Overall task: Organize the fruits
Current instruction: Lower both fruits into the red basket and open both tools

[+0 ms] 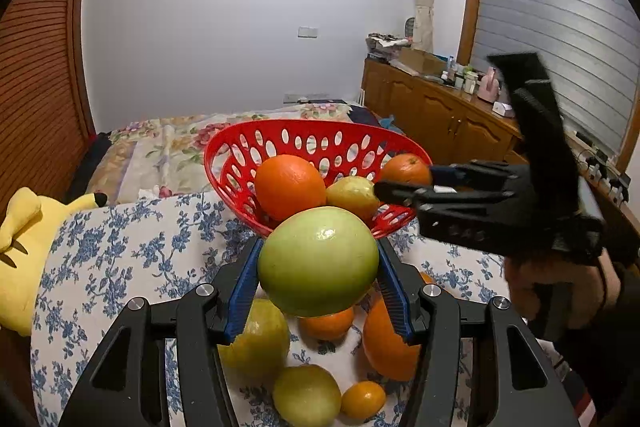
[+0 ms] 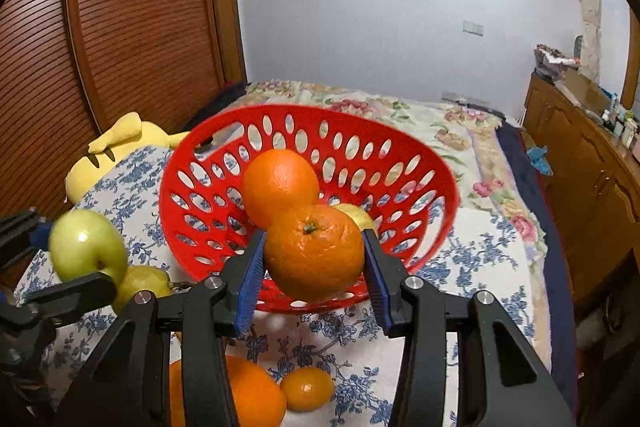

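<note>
My left gripper is shut on a green apple and holds it above the table, just in front of the red basket. My right gripper is shut on an orange at the near rim of the basket. The basket holds a large orange and a yellow-green fruit. In the left wrist view the right gripper reaches the basket's right rim with its orange. In the right wrist view the left gripper and green apple are at the left.
Several loose fruits lie on the blue floral cloth: yellowish apples, oranges and a small tangerine. A yellow plush toy sits at the left. A bed lies behind, wooden cabinets to the right.
</note>
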### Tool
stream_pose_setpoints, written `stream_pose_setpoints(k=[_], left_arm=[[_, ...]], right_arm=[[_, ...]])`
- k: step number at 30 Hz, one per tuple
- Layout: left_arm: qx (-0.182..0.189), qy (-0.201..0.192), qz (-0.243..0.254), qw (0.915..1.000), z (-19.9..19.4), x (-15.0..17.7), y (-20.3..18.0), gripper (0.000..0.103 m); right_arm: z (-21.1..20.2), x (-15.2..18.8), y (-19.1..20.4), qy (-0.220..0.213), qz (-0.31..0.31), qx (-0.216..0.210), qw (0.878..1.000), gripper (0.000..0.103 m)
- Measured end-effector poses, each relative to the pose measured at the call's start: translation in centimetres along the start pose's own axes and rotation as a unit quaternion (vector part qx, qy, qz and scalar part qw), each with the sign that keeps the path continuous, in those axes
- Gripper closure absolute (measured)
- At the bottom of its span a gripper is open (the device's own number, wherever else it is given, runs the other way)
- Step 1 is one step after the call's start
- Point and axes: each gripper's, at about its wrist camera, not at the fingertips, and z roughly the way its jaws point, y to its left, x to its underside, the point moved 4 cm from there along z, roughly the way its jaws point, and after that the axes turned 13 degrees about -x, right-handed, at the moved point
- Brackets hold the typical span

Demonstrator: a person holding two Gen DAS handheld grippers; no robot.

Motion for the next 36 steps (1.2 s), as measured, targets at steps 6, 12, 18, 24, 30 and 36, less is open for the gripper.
stream_pose_setpoints(k=[6, 12, 18, 24, 30, 36], left_arm=[[-0.003, -0.001, 0.008, 1.0000, 0.5, -0.5, -0.1, 0.045], [-0.004, 0.004, 0.009, 0.9999, 1.9, -1.1, -0.2, 0.045], [0.001, 0.006, 0.012, 0.9999, 3.1, -2.1, -0.7, 0.045], [0.002, 0.016, 0.021, 0.9997, 4.8, -2.7, -1.4, 0.045], [0.001, 0.029, 0.024, 0.9993, 6.2, -3.2, -2.0, 0.045], [-0.003, 0.036, 0.026, 0.9990, 6.7, -3.2, -2.0, 0.045]], right_arm=[[0.9, 0.0, -0.1, 0.003, 0.006, -0.019, 1.000, 0.056], [1.5, -0.5, 0.1, -0.001, 0.007, -0.036, 0.999, 0.056], [0.7, -1.4, -0.2, -0.014, 0.001, -0.034, 0.999, 0.056], [-0.7, -2.1, -1.0, -0.027, -0.005, -0.030, 0.999, 0.055], [-0.9, -1.7, -1.4, -0.023, -0.009, -0.026, 0.999, 0.055], [-0.7, -1.0, -1.4, -0.021, -0.010, -0.029, 0.999, 0.053]])
